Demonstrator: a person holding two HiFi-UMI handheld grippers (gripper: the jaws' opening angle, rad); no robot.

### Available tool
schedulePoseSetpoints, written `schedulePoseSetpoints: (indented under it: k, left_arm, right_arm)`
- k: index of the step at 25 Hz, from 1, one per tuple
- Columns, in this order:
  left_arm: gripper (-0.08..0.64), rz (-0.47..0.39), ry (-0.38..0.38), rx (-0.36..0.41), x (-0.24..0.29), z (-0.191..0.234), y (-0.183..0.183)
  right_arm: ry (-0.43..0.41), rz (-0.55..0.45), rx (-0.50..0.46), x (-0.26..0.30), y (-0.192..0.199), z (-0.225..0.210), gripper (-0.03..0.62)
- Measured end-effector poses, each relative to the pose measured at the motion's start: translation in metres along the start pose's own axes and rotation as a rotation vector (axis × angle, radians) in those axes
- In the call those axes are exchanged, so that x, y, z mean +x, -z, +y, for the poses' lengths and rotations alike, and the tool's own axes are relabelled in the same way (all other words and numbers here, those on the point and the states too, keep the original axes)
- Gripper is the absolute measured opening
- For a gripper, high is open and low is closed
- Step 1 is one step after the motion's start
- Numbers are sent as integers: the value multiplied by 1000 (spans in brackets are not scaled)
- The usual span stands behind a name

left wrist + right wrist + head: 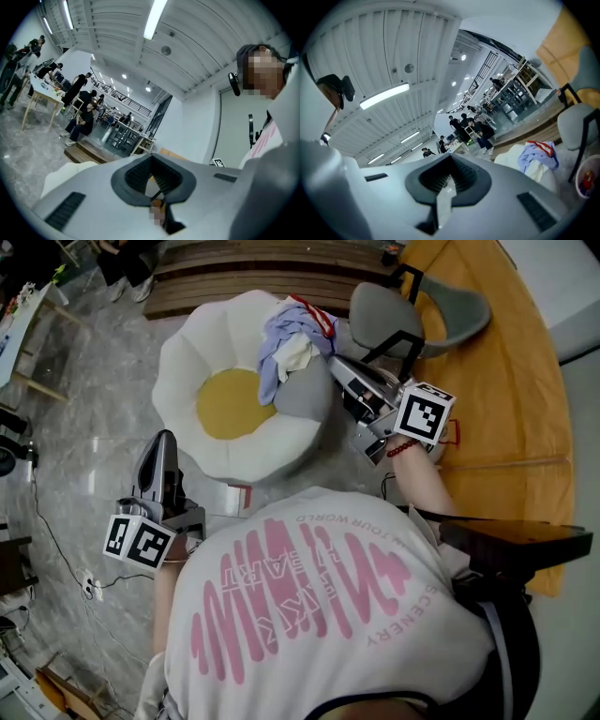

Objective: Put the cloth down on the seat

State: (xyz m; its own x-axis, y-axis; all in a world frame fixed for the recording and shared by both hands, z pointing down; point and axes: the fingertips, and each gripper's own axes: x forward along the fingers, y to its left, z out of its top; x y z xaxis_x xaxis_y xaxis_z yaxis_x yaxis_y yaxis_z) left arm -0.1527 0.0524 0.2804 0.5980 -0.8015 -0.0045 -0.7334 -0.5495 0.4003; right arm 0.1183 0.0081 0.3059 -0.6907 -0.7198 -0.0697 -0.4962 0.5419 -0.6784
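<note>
The cloth (286, 334), a crumpled bundle of pale blue, white and a red strip, lies on the seat (183, 367), a round white cushion shaped like a flower with a yellow middle. It sits on the far right part of the seat, against a grey pad (305, 395). The right claw (336, 367) points towards that bundle from the right, with its tip just beside the cloth. In the right gripper view its two jaws are closed together with nothing between them, and the cloth shows off to the right, apart from them. The left claw (164, 439) is held low over the grey stone floor (84, 399), near the front left edge of the seat and well apart from the cloth. Its jaws are also closed together and empty. Behind the right claw stands a grey chair (389, 310), and to its right is an orange desk (511, 381). A wooden step (244, 277) runs along the floor beyond the seat.
</note>
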Motion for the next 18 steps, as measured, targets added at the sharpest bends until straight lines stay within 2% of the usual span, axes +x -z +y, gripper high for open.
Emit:
schedulePoseSetpoints:
  k: [3, 18]
  left_arm:
    - [9, 19, 7, 13, 4, -1, -1]
    - [9, 37, 18, 9, 8, 1, 1]
  right_arm:
    - [5, 33, -50, -1, 2, 2, 11]
    - [2, 8, -71, -5, -3, 10, 11]
